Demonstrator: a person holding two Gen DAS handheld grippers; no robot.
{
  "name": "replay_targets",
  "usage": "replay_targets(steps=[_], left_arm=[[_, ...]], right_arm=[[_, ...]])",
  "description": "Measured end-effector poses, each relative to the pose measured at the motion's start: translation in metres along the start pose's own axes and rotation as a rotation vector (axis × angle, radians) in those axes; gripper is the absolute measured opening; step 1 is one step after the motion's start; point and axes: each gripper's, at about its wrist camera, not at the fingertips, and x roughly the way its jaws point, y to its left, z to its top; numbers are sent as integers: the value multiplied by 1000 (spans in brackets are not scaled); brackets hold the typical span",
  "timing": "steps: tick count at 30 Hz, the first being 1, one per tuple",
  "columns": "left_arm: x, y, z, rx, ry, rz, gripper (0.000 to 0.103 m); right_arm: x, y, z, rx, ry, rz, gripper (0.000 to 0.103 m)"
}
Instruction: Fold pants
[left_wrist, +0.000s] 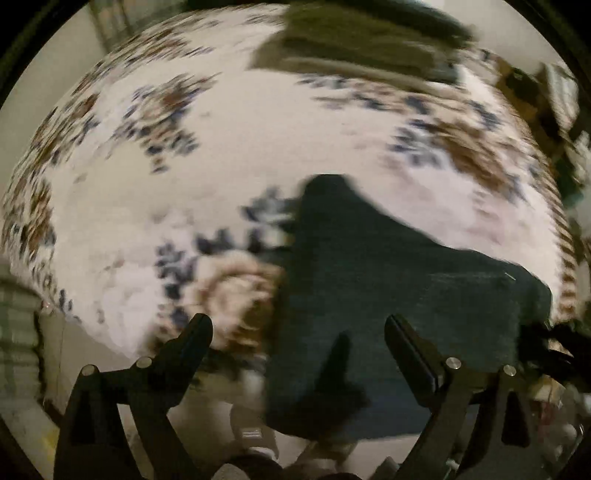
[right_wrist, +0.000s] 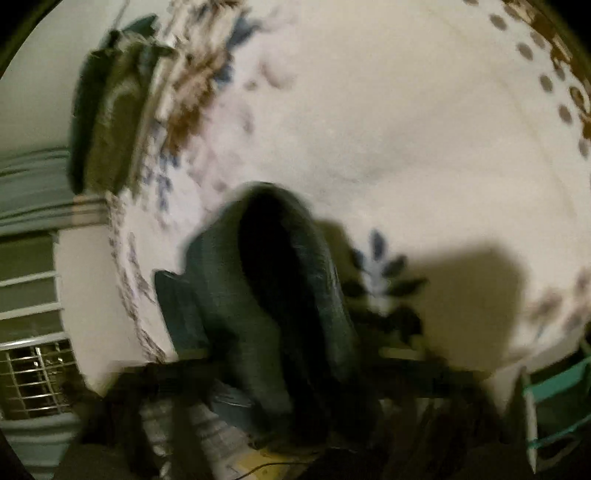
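While both views are smeared with motion, I can make out the pants (left_wrist: 388, 295), dark blue-green, lying on the near right part of the bed (left_wrist: 258, 147), whose cover is white with blue and brown flowers. One end points toward the far side, and the near edge hangs over the side of the bed.

My left claw (left_wrist: 297, 332) is spread wide and holds nothing; it hovers just above the near edge of the pants, tilted down and forward, its right finger over the cloth and its left finger over the bed cover.

From the right view, a bunched roll of the pants (right_wrist: 280, 295) rises straight out from the right claw (right_wrist: 295, 398), which is too dark and blurred for me to tell whether it grips the cloth.

My worry is the overhang: if I pull with the right side before the left has a hold, the pants could slide off the near edge. Closing the left claw too low could also pinch the bed cover along with the cloth and drag it into the fold.

A pile of olive clothes (left_wrist: 362, 40) sits far off, well apart.
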Motion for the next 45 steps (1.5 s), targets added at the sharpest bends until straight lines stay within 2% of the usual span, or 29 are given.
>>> replay_targets(steps=[3,7,10,13,15,17,18,19,20,21,23,24,27,29,31,32,33,35,38,40,42,45], left_arm=[[12,14,9,-41,17,-7,95],[22,13,25,-67,29,-65,95],[33,2,41,-62,40,-99,95],[57,-13,56,-49,76,-133,95],[79,-24,62,-9,122,-107,95],[100,-27,62,20,159,-97,103],[107,-25,62,21,169,-106,103],[111,-22,61,10,178,-133,103],[112,-18,61,-5,185,-157,103],[111,-16,61,-8,187,-162,103],[99,-11,59,-10,186,-159,103],[92,-9,57,-11,179,-155,103],[68,1,41,-29,163,-167,103],[59,5,27,-33,170,-164,103],[53,7,8,-33,189,-149,103],[52,8,1,-33,194,-144,103],[53,8,-8,-37,206,-144,103],[58,12,-19,-65,228,-165,103],[64,16,-28,-101,246,-184,103],[65,17,-31,-105,243,-190,103],[64,18,-34,-104,242,-192,103],[61,18,-42,-87,253,-202,103]], right_arm=[[-18,24,-17,-92,-81,-77,10],[-49,33,-23,-98,-117,-120,10],[-69,15,-21,-58,-139,-158,10],[-64,-12,-11,-20,-107,-179,10],[-51,-23,-7,-38,-82,-213,10],[-40,-29,-5,-67,-72,-257,12],[-36,-33,-3,-86,-64,-282,15],[-33,-38,-3,-104,-62,-319,28],[-31,-42,-2,-108,-60,-344,33],[-30,-44,-2,-103,-55,-332,37],[-35,-46,-1,-63,-40,-288,52],[-44,-51,-4,-11,-37,-238,61],[-66,-67,-19,129,-61,-107,67],[-67,-80,-35,227,-48,-77,67],[-59,-92,-54,330,-1,-84,67],[-54,-97,-63,382,8,-62,67],[-49,-102,-71,430,1,5,67],[-36,-105,-77,461,2,74,67],[-15,-108,-79,520,-16,104,63],[-15,-102,-79,495,-52,92,51],[-23,-87,-78,418,-87,49,32],[-46,-60,-74,256,-134,-52,28]])
